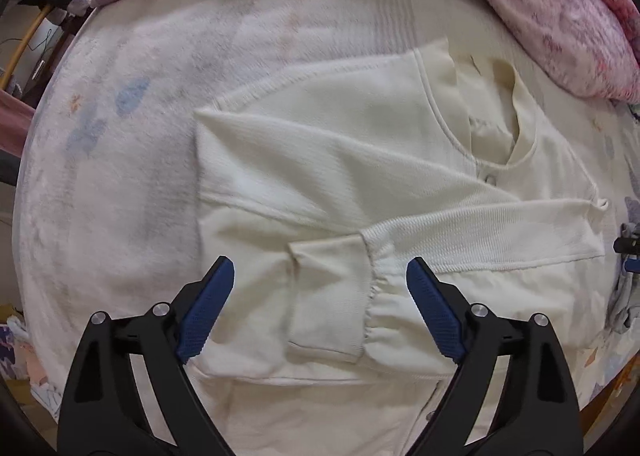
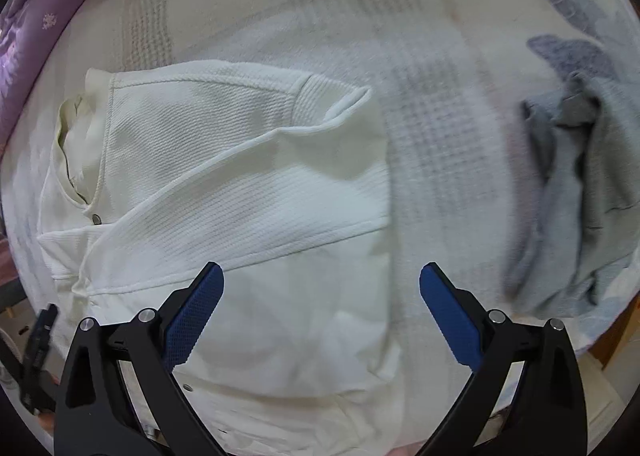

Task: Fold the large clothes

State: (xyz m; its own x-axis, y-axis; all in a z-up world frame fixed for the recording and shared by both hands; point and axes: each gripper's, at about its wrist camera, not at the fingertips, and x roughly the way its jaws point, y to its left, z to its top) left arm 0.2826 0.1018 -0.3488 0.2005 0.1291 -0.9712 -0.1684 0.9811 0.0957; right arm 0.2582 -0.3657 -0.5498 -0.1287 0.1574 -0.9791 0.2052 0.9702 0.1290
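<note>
A cream white jacket (image 1: 340, 159) lies flat on the bed, collar toward the pillows. Both sleeves are folded across its chest. In the left wrist view the ribbed cuff (image 1: 328, 304) of the top sleeve lies between my left gripper's fingers. My left gripper (image 1: 320, 276) is open and empty just above that cuff. In the right wrist view the same jacket (image 2: 240, 195) fills the left and centre. My right gripper (image 2: 322, 276) is open and empty above the jacket's right edge. Snap buttons show below the collar.
A pale patterned bedsheet (image 1: 120, 135) covers the bed. A purple and pink floral quilt (image 1: 560, 15) is bunched along the far side. A grey garment (image 2: 580, 195) lies crumpled to the right of the jacket. The bed's edge (image 2: 608, 336) is at lower right.
</note>
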